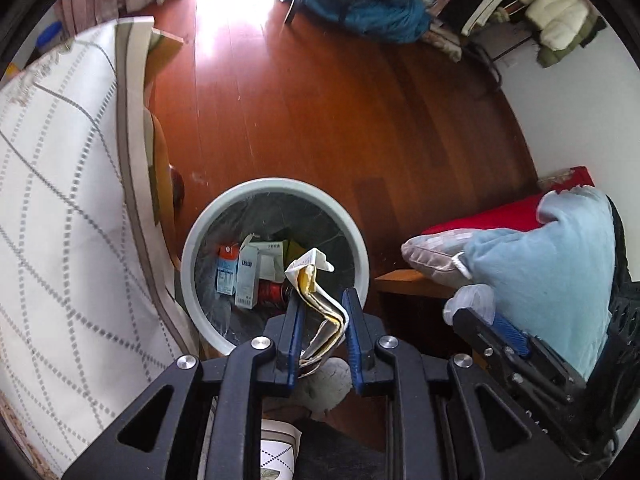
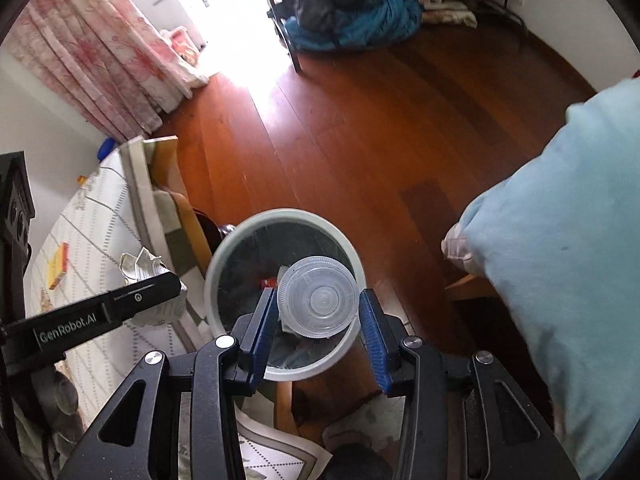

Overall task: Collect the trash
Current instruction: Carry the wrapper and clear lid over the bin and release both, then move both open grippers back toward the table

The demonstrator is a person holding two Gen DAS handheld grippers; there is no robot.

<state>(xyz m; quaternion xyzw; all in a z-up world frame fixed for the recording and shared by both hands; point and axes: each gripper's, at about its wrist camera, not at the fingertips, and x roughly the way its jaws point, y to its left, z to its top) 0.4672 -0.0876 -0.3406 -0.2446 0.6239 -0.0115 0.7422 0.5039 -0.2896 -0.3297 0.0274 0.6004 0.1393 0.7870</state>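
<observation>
A round grey-rimmed trash bin (image 1: 208,236) with a dark liner stands on the wooden floor and holds small cartons and a red can. My left gripper (image 1: 322,304) is over its near rim, with a crumpled white and yellow paper wrapper (image 1: 310,276) between its blue pads; the jaws stand slightly apart around it. My right gripper (image 2: 318,304) hovers over the same bin (image 2: 224,252), with a clear round plastic lid (image 2: 320,298) between its pads, which look spread. The right gripper also shows in the left wrist view (image 1: 496,328).
A table with a white dotted-line cloth (image 1: 60,184) is on the left; an orange packet (image 2: 58,266) lies on it. A light blue pillow (image 2: 560,260) lies on the right. A blue and dark bundle of clothing (image 1: 368,0) lies on the far floor.
</observation>
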